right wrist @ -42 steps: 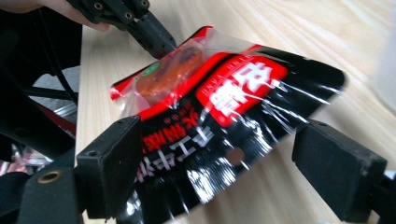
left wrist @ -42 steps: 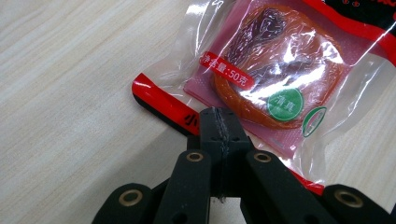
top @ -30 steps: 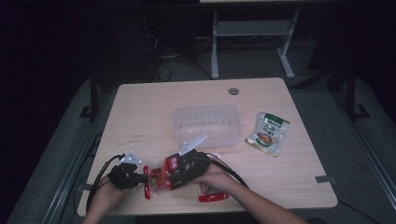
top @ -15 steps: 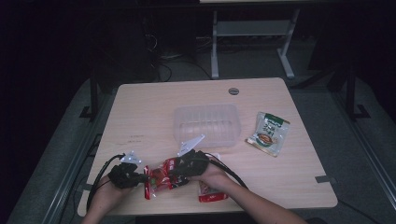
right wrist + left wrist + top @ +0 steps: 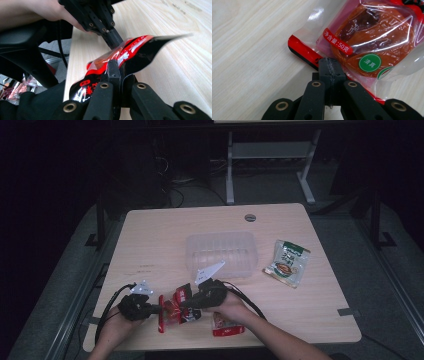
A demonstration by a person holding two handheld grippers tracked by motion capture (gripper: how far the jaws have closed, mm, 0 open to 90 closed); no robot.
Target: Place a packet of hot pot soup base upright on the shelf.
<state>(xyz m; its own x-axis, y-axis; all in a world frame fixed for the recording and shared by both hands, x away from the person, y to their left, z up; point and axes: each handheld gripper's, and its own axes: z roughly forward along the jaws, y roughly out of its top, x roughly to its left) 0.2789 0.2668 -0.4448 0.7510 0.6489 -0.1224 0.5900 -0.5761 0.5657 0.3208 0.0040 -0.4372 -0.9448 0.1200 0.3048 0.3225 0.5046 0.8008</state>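
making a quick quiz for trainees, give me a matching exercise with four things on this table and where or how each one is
Things:
1. red snack packet
2. clear plastic container
3. green and white packet
4. second red packet

Places or states:
A. lies alone toward the right side of the table
B. pinched at opposite edges by the left gripper and the right gripper
C. lies at the near edge, by the person's right forearm
D. stands empty near the table's middle

Pairs: 1-B, 2-D, 3-A, 4-C
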